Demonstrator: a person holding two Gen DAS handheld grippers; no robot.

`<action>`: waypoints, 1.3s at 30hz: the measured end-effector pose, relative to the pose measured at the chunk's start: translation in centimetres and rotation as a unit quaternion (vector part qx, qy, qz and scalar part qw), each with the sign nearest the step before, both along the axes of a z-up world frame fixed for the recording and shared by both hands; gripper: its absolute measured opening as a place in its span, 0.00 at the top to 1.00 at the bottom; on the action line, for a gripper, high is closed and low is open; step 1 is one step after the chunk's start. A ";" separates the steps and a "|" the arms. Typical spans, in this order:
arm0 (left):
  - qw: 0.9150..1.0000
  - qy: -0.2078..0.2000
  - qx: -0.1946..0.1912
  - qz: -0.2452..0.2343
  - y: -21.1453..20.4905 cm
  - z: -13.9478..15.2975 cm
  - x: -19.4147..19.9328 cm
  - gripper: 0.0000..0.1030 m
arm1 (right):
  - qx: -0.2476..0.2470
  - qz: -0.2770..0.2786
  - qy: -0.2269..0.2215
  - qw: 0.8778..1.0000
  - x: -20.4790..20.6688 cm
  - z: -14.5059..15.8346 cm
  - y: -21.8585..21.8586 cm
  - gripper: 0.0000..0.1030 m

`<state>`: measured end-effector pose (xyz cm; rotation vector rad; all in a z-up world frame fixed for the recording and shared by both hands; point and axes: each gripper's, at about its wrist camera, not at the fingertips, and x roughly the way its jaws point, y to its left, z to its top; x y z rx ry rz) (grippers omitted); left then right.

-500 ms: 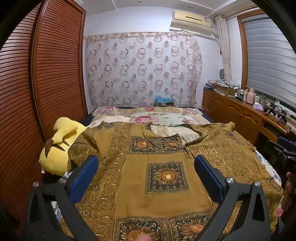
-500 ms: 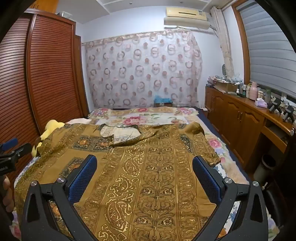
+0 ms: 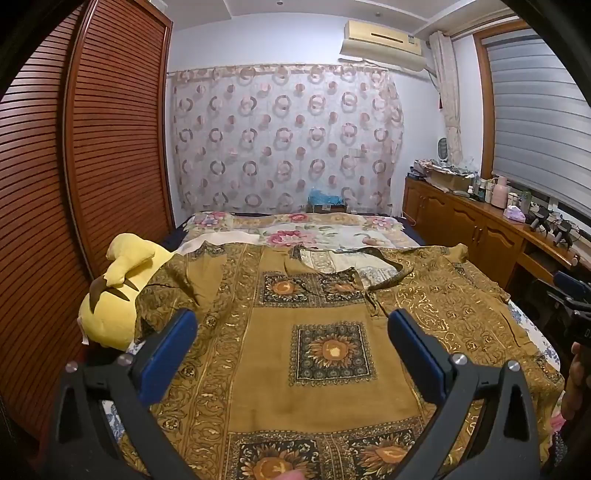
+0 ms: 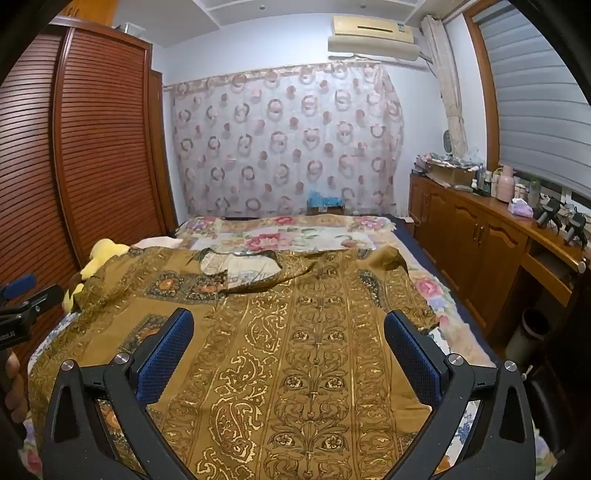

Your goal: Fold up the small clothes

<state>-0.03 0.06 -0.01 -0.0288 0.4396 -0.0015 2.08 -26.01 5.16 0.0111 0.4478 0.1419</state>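
Between spread fingers (image 3: 173,343) — flat garment (image 3: 325,387)

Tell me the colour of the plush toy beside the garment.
Yellow plush toy, with dark brown ear tips; clearest in left wrist view.

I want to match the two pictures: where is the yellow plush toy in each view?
Left wrist view: the yellow plush toy lies at middle left, beside the mustard patterned shirt.
Right wrist view: the toy shows at the left edge, partly under the shirt.
Shared landmark: the cream air conditioner.
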 end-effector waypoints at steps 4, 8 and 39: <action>1.000 0.000 0.000 -0.001 -0.1 0.5 -0.2 0.00 | 0.000 0.001 0.000 1.000 0.0 0.1 0.0 0.00; 1.000 -0.001 0.000 -0.001 -0.2 0.6 -0.2 0.00 | 0.001 0.000 -0.001 1.000 0.0 0.1 0.0 0.00; 1.000 -0.002 0.000 -0.002 0.0 1.1 -0.5 0.00 | 0.000 0.000 -0.002 1.000 -0.1 0.1 0.0 0.00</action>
